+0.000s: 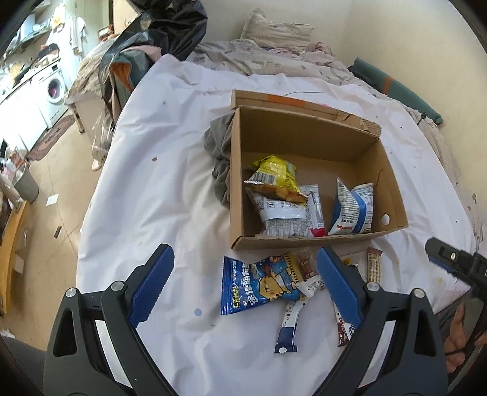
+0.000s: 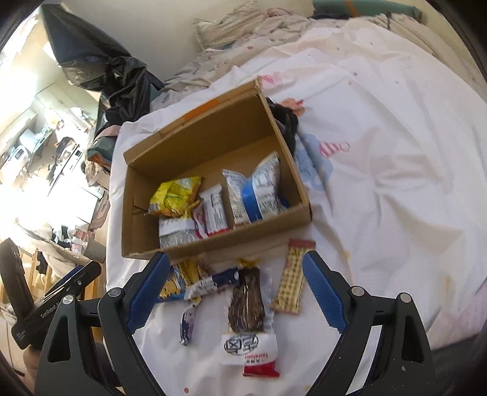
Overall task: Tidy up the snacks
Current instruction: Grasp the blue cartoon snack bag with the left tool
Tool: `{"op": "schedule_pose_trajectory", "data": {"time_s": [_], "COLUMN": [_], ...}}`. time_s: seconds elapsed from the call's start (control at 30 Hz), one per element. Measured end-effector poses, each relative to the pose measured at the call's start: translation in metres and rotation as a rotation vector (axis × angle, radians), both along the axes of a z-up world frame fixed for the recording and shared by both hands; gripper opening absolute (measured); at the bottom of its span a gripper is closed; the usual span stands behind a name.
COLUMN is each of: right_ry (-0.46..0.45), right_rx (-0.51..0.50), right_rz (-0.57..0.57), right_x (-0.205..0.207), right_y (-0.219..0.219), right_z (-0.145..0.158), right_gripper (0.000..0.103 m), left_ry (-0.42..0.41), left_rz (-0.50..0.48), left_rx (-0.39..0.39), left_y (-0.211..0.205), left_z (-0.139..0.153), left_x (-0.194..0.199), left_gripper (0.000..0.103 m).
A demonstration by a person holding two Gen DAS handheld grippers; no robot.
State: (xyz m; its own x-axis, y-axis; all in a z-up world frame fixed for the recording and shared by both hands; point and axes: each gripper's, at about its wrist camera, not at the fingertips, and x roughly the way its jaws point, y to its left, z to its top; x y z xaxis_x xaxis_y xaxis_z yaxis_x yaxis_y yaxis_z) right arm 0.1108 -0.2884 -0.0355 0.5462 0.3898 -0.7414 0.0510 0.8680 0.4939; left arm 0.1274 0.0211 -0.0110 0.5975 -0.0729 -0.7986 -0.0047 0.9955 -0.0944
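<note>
An open cardboard box (image 1: 392, 195) (image 2: 131, 231) sits on a white sheet and holds a yellow packet (image 1: 275, 175) (image 2: 176, 195), a blue-and-white packet (image 1: 353, 207) (image 2: 255, 189) and silver packets (image 1: 283, 213). Loose snacks lie in front of it: a blue cartoon bag (image 1: 258, 283), a dark snack in a clear wrapper (image 2: 246, 300), a tan bar (image 2: 292, 283) (image 1: 374, 268) and small sticks (image 1: 287, 332). My left gripper (image 1: 245, 280) is open and empty above the blue bag. My right gripper (image 2: 236, 289) is open and empty above the dark snack.
A grey cloth (image 1: 220, 152) lies against the box's left side. A black plastic bag (image 1: 158, 27) and bedding with a pillow (image 1: 277, 30) are behind. The bed edge and floor (image 1: 61, 182) lie to the left. The right gripper's tip shows in the left wrist view (image 1: 450, 259).
</note>
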Motion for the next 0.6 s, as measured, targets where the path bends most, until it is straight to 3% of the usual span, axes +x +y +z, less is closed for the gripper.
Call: {"op": "schedule_pose_trajectory", "data": {"time_s": [0.27,0.47,0.6], "right_ry": [0.009,0.006,0.008], "right_rx": [0.017,0.009,0.027], "right_rz": [-0.027,-0.019,-0.021], "right_x": [0.007,0.006,0.005], "right_y": [-0.002,-0.004,-0.004], "right_z": [-0.011,-0.013,-0.013], "right_gripper": [0.091,0.091,0.091], "left_ry": [0.044,0.188,0.32], "left_rz": [0.109,0.142,0.121], "left_rx": [-0.056,-0.093,-0.093], "left_y": [0.024,0.024,0.007], "left_z": [-0.011,-0.043,-0.081], "left_x": [0.008,0.02,0.036], "left_gripper": [0.093,0.093,0.093]}}
